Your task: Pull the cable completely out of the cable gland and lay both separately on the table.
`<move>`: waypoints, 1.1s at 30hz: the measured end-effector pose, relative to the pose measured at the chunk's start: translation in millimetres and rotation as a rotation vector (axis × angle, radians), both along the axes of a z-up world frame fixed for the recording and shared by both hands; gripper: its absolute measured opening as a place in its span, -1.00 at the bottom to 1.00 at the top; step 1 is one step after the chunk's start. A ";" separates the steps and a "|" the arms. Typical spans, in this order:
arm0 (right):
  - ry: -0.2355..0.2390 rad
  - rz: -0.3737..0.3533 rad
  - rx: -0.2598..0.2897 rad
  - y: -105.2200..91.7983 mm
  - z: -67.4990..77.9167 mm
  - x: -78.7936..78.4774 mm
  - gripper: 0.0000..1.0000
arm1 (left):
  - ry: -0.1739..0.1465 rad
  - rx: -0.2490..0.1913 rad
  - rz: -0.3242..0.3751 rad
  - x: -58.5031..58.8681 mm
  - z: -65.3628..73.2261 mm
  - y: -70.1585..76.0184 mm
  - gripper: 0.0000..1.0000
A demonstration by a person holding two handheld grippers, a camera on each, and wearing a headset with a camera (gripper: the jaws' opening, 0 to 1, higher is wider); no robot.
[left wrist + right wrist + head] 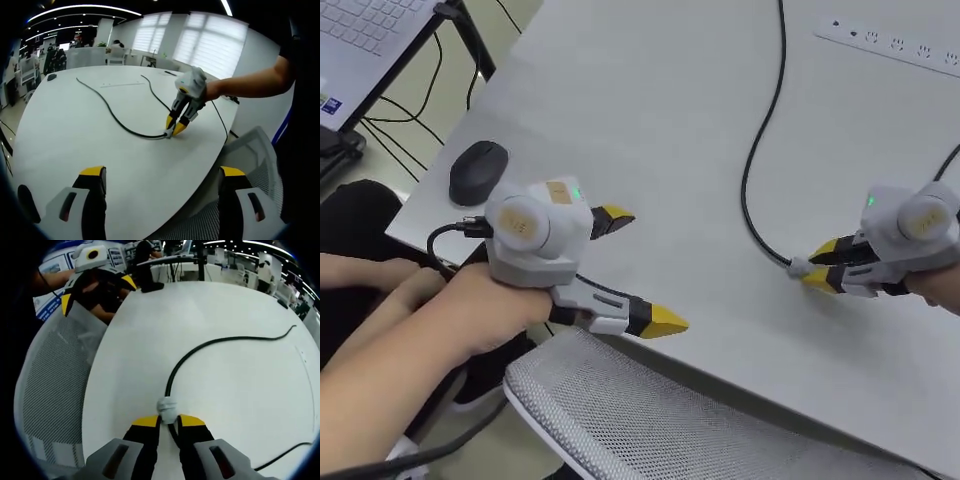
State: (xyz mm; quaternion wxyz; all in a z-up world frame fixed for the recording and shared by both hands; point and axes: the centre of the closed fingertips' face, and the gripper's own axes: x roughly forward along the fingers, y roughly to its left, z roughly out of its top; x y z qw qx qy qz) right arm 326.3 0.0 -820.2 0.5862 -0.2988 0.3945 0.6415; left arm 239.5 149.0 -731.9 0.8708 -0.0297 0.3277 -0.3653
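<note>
Item: white counter (650, 100), bearing one black cable (760, 130) that runs in a long curve from the far edge toward the near right. Cable gland (167, 409): small, pale, still threaded on the cable near its near end, resting on the counter at the very tips of the right gripper (169, 422). Right gripper: yellow-tipped jaws clenched narrowly on the cable just behind the gland, the black line passing between them; held low at the counter surface. Left gripper (645, 268): jaws released and spread wide, grasping nothing, held off the near left edge of the counter above a grey mesh chair (620, 410), well apart from cable and gland. Other contents: black mouse (478, 172) near the left edge of the counter; white power strip (895, 42) at the far right; laptop (365, 35) on a stand beyond the far left corner. Cable and gland not yet separated.
</note>
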 end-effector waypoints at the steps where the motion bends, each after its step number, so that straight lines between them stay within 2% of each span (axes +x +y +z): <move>1: -0.002 0.000 0.003 0.5 0.3 0.1 -0.81 | 0.000 -0.001 0.002 0.2 0.2 -0.1 0.85; 10: -0.005 0.006 0.006 0.2 2.3 -1.0 -0.84 | 0.007 0.004 -0.006 -2.1 -0.4 -3.0 0.80; 20: 0.006 -0.031 0.030 -1.4 15.3 -0.5 -0.86 | 0.001 0.000 -0.017 0.4 5.6 -12.0 0.78; 27: 0.005 -0.045 0.033 -7.8 29.7 -2.1 -0.86 | -0.021 0.011 -0.059 2.7 13.4 -27.0 0.78; 33: 0.003 -0.048 0.049 -10.9 47.8 -8.0 -0.86 | -0.039 0.002 -0.075 7.7 22.2 -36.7 0.78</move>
